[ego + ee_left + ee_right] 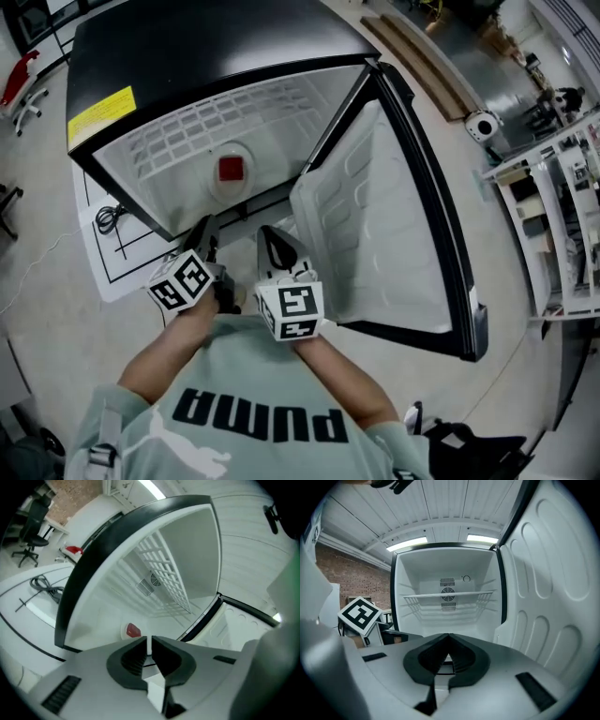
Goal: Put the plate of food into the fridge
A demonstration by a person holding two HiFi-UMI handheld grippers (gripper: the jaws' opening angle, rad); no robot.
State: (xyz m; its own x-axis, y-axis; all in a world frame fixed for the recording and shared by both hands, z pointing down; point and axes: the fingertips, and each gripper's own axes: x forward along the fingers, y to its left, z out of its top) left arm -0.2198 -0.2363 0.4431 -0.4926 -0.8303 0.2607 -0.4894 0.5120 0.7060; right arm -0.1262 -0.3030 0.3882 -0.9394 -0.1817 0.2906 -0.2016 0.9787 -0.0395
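1. The right gripper [275,246] is closed and empty. The left gripper [208,234] is nearly closed, a thin slit showing, also empty.
2. The plate [214,180] of food [231,170] sits inside the fridge [187,56], on its floor.
3. Placing looks done; next, swing the door [394,234] shut.

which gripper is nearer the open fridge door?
The right gripper: it sits just beside the door and its inner liner, while the left gripper is further over, in front of the plate of food.
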